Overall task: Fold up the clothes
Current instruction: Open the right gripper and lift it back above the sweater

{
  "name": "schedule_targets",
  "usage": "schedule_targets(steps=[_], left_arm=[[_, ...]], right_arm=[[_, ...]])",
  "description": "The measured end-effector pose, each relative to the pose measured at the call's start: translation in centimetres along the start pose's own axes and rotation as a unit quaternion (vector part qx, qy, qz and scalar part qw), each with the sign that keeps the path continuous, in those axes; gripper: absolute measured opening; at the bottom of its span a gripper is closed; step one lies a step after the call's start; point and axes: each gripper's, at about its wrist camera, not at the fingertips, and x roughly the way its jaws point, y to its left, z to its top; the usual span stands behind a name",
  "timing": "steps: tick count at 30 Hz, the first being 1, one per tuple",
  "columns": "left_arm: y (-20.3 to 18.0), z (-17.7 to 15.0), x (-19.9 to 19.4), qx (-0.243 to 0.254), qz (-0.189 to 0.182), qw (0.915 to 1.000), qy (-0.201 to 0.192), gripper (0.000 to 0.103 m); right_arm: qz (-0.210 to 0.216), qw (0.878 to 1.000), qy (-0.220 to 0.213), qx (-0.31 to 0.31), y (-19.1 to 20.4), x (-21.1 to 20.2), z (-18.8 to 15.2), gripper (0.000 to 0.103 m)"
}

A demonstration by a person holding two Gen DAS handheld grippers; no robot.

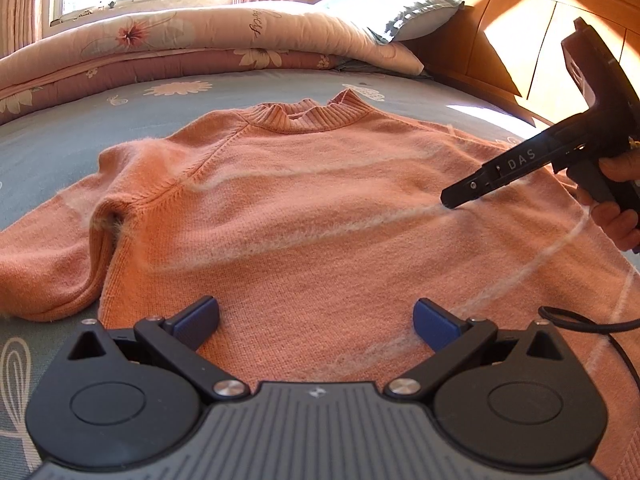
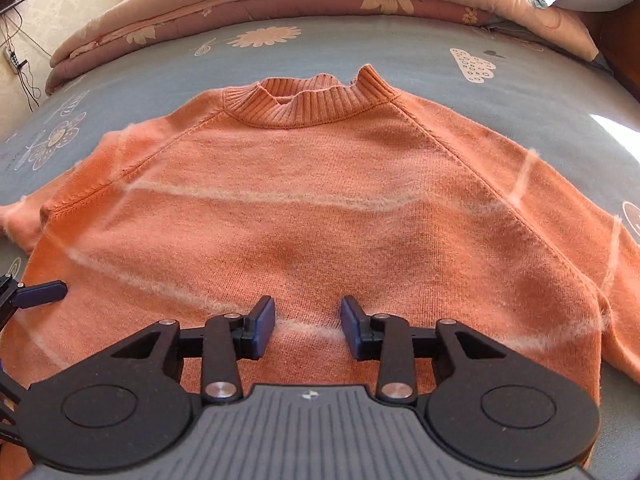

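The sweater (image 2: 320, 216) lay flat; both grippers, left (image 1: 316, 318) and right (image 2: 307, 326), gaped empty (fuzzy knit might snag or bunch).

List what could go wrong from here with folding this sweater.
1. The sweater is fuzzy knit; its loose fibres could snag on the open right gripper or left gripper.
2. The left sleeve lies bunched at the armpit, so a fold now may trap that wrinkle.
3. The cable trails over the hem side and might get folded in or drag the fabric.
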Motion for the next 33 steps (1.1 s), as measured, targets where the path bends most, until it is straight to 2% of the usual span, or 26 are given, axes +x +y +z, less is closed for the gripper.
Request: schedule_targets(steps=[2, 4, 5, 7, 9, 11, 17, 20, 22, 23, 26, 28, 30, 33], left_arm=[[0.0, 0.0, 0.0, 0.0, 0.0, 1.0, 0.0, 0.102], [0.0, 0.0, 0.1, 0.0, 0.0, 1.0, 0.0, 0.102], [0.0, 0.0, 0.1, 0.0, 0.001, 1.0, 0.0, 0.102], [0.0, 0.0, 0.1, 0.0, 0.001, 1.0, 0.0, 0.102], [-0.1, 0.0, 0.1, 0.001, 0.002, 1.0, 0.001, 0.102], [-0.1, 0.0, 0.2, 0.001, 0.002, 1.0, 0.001, 0.102], [-0.1, 0.0, 0.2, 0.002, 0.003, 1.0, 0.001, 0.102], [-0.1, 0.0, 0.2, 0.002, 0.003, 1.0, 0.001, 0.102], [-0.1, 0.0, 0.2, 0.002, 0.003, 1.0, 0.001, 0.102], [-0.1, 0.0, 0.2, 0.002, 0.003, 1.0, 0.001, 0.102], [-0.1, 0.0, 0.2, 0.002, 0.003, 1.0, 0.002, 0.102], [-0.1, 0.1, 0.2, 0.003, 0.004, 1.0, 0.002, 0.102], [-0.2, 0.1, 0.1, 0.004, 0.005, 1.0, 0.004, 0.102], [-0.3, 0.2, -0.1, 0.015, 0.001, 0.9998, 0.015, 0.102]], right_arm=[[0.004, 0.999, -0.023, 0.026, -0.9, -1.5, -0.1, 0.042], [0.0, 0.999, -0.035, 0.041, -1.8, -2.4, -0.4, 0.052], [-0.007, 0.999, -0.034, 0.04, -2.3, -2.5, -0.6, 0.053], [-0.022, 0.999, -0.007, 0.048, -3.9, -1.5, -1.3, 0.052], [-0.007, 0.997, -0.031, 0.069, -5.7, -2.0, -2.0, 0.051], [-0.031, 0.994, -0.046, 0.095, -6.8, -2.8, -2.5, 0.051], [-0.042, 0.999, -0.025, 0.012, -2.8, -1.4, -2.4, 0.052], [-0.045, 0.998, -0.013, -0.033, -0.6, -0.6, -2.3, 0.056], [-0.059, 0.996, -0.018, -0.068, 0.9, 0.1, -2.4, 0.069], [-0.071, 0.994, -0.029, -0.084, 1.5, 0.4, -2.3, 0.071], [-0.072, 0.996, -0.022, -0.052, 1.4, 0.3, -0.8, 0.073], [-0.049, 0.997, -0.034, -0.044, 2.0, -0.6, 0.0, 0.072], [-0.024, 0.997, -0.037, -0.062, 3.6, -1.0, 0.6, 0.072], [-0.01, 0.994, -0.03, -0.103, 6.7, 0.3, 1.5, 0.072]])
